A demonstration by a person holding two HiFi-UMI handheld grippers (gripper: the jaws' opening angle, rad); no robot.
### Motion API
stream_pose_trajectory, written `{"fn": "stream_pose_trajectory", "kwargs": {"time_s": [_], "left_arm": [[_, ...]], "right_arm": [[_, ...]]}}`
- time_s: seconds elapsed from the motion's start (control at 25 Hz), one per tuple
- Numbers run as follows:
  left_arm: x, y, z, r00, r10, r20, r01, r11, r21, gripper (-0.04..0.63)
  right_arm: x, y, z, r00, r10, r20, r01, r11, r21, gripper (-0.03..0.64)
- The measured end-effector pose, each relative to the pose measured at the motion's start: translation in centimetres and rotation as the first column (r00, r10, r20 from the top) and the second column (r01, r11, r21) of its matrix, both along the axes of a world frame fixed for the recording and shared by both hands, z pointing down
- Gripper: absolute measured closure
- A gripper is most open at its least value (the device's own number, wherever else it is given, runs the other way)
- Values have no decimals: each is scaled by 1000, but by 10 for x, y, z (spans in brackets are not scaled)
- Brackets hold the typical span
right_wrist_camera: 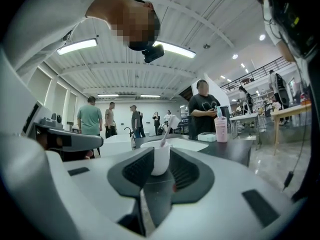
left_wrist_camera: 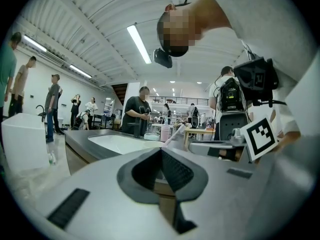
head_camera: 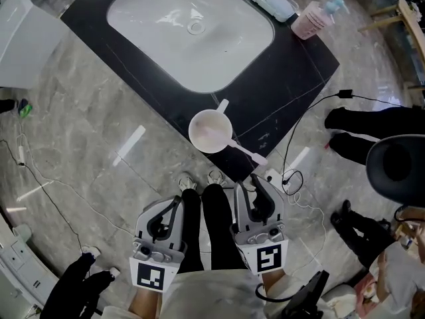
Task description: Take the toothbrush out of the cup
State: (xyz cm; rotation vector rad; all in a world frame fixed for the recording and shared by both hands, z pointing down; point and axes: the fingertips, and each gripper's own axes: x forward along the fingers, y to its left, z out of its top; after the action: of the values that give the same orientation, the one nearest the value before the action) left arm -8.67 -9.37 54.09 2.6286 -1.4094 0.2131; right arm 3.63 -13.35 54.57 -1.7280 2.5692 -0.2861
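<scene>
Left gripper is held closed, empty; right gripper part-open, empty, lined on cup at countertop's near corner. Toothbrush is best pinched above the rim.

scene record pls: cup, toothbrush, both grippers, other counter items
cup: white, near edge of dark counter, beside sink
toothbrush: in cup, leaning, head up
left gripper: fingers together, empty
right gripper: fingers apart, cup ahead, untouched
other: pink pump bottle, pale tray at counter's far end
</scene>
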Motion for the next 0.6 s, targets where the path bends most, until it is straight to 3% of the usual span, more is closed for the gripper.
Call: {"fn": "stream_pose_trajectory", "kwargs": {"time_s": [0.28,0.6], "left_arm": [[-2,-2,-1,1000,1,3,-1,1000,-2,600],[-1,-5,1,1000,4,6,-4,1000,-12,600]], "right_arm": [[-2,-10,1,998,-32,-60,34,998,43,408],[-7,-34,-11,1000,-10,-29,12,998,69,400]]}}
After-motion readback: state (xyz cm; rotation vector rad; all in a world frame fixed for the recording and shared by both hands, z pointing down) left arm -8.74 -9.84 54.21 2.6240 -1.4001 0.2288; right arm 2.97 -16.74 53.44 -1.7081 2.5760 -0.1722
